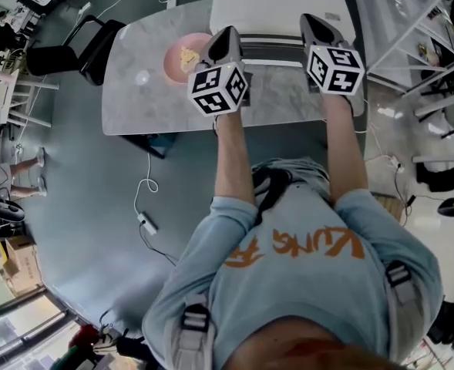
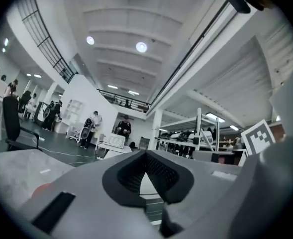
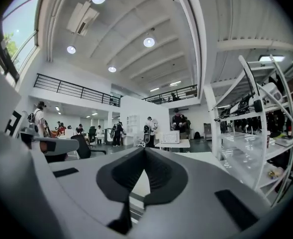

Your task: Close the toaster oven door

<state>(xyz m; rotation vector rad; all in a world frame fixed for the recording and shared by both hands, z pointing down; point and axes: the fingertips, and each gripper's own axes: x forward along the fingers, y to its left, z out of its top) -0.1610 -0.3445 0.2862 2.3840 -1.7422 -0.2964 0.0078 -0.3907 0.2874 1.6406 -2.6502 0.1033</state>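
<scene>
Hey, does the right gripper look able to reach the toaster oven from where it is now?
Probably yes: the right gripper, shut and empty, is held close to the toaster oven, with nothing seen between them.

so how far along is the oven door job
Done: nothing visible. In hand: nothing; the left gripper and right gripper are near the white toaster oven on the grey marble table, fingers shut and empty. Left: reaching the door and closing it; its state is unclear.
</scene>
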